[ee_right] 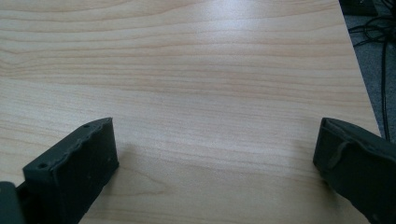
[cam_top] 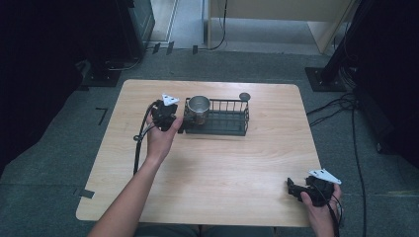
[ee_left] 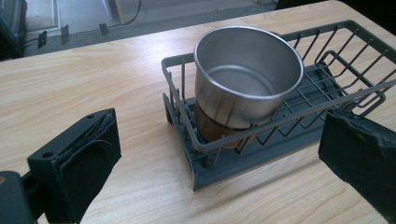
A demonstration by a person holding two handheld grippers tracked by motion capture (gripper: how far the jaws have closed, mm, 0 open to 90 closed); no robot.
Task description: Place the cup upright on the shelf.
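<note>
Standing inside wire rack (ee_left: pixel 280 116), steel cup (ee_left: pixel 247 74) faces spread left tool (ee_left: pixel 219 158).

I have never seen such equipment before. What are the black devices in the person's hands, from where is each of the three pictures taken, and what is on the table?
No robot here: a person holds a hand-operated two-jaw gripper in each hand. The high view comes from a fixed camera above the table. The other two pictures come from small cameras riding on each gripper, looking along its black jaws.

On the wooden table stands a dark wire rack with a metal cup upright in its left end. The left gripper is at that end of the rack, jaws open, holding nothing. The right gripper is near the table's front right corner, also open and empty, with bare wood in front of it.
</note>
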